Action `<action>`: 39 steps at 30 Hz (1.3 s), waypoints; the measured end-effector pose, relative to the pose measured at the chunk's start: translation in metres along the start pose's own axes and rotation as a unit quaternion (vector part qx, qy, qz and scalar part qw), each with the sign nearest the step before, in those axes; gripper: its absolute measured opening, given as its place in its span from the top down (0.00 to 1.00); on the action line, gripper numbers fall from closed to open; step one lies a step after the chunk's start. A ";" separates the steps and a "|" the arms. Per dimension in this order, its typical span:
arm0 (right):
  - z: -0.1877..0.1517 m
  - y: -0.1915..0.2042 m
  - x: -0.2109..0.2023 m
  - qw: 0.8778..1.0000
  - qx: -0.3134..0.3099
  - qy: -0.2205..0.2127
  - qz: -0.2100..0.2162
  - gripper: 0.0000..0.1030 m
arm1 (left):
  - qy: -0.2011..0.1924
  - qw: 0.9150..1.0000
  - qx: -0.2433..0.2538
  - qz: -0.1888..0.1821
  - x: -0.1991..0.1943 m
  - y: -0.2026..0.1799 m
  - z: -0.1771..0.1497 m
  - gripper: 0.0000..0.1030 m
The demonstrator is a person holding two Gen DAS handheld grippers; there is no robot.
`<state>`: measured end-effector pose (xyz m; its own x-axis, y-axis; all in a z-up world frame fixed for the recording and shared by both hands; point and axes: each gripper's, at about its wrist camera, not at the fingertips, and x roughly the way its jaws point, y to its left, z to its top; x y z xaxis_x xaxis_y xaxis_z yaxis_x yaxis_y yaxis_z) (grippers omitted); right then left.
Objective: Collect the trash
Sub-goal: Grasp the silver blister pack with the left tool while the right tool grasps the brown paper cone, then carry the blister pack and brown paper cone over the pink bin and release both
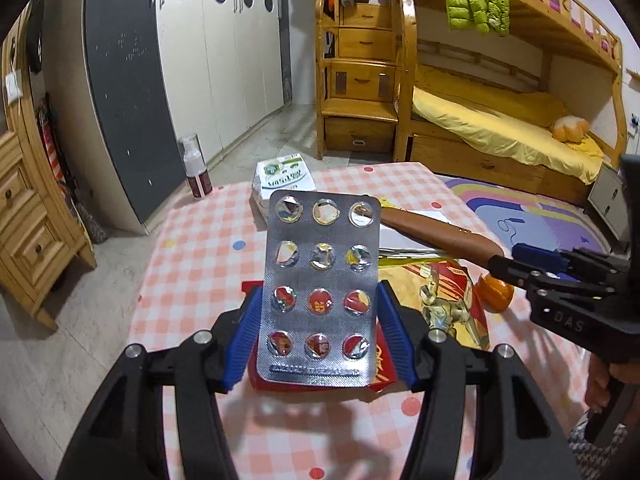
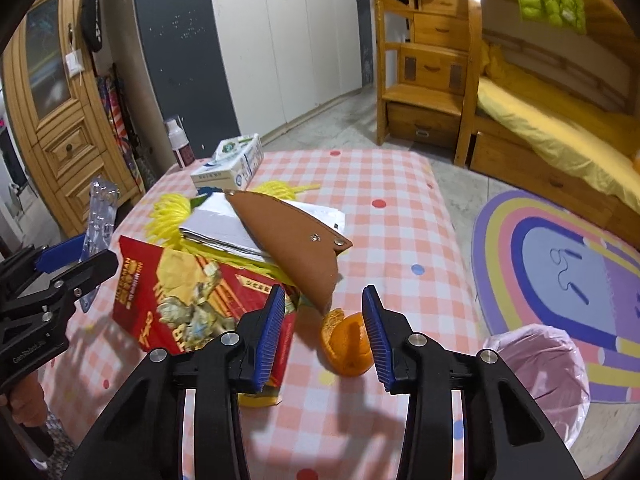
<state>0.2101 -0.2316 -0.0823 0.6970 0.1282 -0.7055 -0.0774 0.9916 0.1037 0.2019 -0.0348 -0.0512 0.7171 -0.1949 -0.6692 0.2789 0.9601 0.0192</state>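
Observation:
My left gripper (image 1: 318, 332) is shut on an empty silver blister pack (image 1: 322, 280) and holds it upright above the checked table; the pack also shows at the left of the right wrist view (image 2: 98, 220). My right gripper (image 2: 324, 332) is open and empty, just above a piece of orange peel (image 2: 348, 344) on the table. In the left wrist view the peel (image 1: 494, 294) lies below the right gripper's fingers. A bin with a pink liner (image 2: 540, 376) stands on the floor at the table's right.
On the pink checked tablecloth (image 2: 384, 208) lie a red toy box (image 2: 192, 296), a brown leather pouch (image 2: 288, 236) on papers (image 2: 224, 224), yellow cord (image 2: 168, 212), a white carton (image 2: 228, 164) and a bottle (image 2: 178, 140). A rainbow rug (image 2: 560, 264) and bunk bed (image 1: 500, 120) lie to the right.

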 end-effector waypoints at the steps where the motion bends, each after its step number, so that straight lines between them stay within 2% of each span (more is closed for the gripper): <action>1: 0.001 -0.001 0.004 1.000 0.001 0.004 0.004 0.60 | 0.002 1.000 -0.003 -0.002 0.000 0.000 0.000 0.46; 5: 0.004 0.000 0.012 1.000 0.001 0.013 0.020 0.63 | 0.006 1.000 -0.008 -0.001 0.001 0.000 -0.001 0.46; 9: 0.004 0.009 0.005 0.999 -0.012 0.002 0.034 0.94 | 0.006 1.000 -0.010 0.003 -0.002 0.002 -0.005 0.46; 11: 0.004 0.016 -0.006 0.999 -0.028 -0.019 0.033 0.97 | 0.005 1.000 -0.015 0.005 -0.006 0.005 -0.008 0.46; 14: -0.001 0.028 -0.027 0.997 -0.057 -0.057 0.016 0.97 | 0.003 1.000 -0.024 0.001 -0.012 0.009 -0.014 0.46; 19: -0.007 0.035 -0.055 0.993 -0.067 -0.096 0.015 0.97 | -0.013 1.000 -0.017 -0.009 -0.022 0.002 -0.018 0.46; 26: -0.006 0.024 -0.070 0.993 -0.056 -0.101 0.014 0.97 | -0.030 0.998 -0.007 -0.045 -0.030 -0.026 -0.008 0.46; 29: -0.004 0.012 -0.089 0.992 -0.061 -0.109 0.005 0.97 | -0.036 0.997 0.005 -0.063 -0.031 -0.047 -0.003 0.46; 33: -0.020 -0.010 -0.107 0.992 -0.049 -0.114 -0.015 0.97 | -0.040 0.995 0.047 -0.077 -0.030 -0.084 -0.004 0.46; 37: -0.045 -0.038 -0.117 0.994 -0.010 -0.107 -0.036 0.97 | -0.033 0.991 0.083 -0.102 -0.027 -0.123 -0.010 0.46; 39: -0.051 -0.055 -0.132 0.992 0.023 -0.121 -0.041 0.97 | -0.031 0.988 0.097 -0.113 -0.026 -0.139 -0.013 0.46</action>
<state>0.0860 -0.3026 -0.0308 0.8508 0.0346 -0.5243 0.0144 0.9959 0.0891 0.1359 -0.1605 -0.0463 0.6581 -0.4178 -0.6264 0.5498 0.8350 0.0207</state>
